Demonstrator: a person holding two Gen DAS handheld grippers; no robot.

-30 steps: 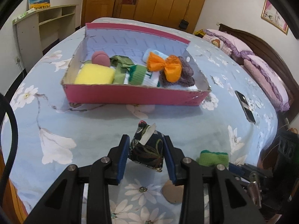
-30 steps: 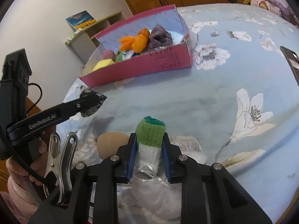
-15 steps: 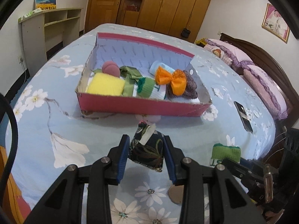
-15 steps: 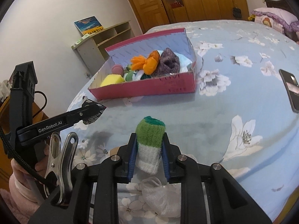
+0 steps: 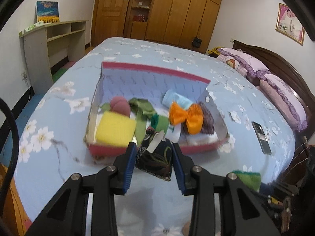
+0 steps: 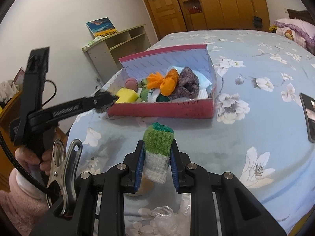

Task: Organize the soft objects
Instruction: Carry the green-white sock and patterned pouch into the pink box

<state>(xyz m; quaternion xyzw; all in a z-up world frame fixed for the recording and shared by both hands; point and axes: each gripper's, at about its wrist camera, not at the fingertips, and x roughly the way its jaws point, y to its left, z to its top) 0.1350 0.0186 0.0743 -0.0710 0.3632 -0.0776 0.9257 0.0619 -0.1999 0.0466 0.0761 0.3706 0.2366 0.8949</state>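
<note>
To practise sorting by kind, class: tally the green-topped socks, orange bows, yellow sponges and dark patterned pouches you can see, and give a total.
Green-topped socks: 2, one in the box, one in the right gripper
Orange bow: 1
Yellow sponge: 1
Dark patterned pouch: 1, in the left gripper
Total: 5

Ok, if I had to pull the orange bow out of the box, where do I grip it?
Probably at the pinched middle knot of the bow, coming from above: it lies on top of the pile in the box, and the puffy loops either side would likely squash and slip.
</note>
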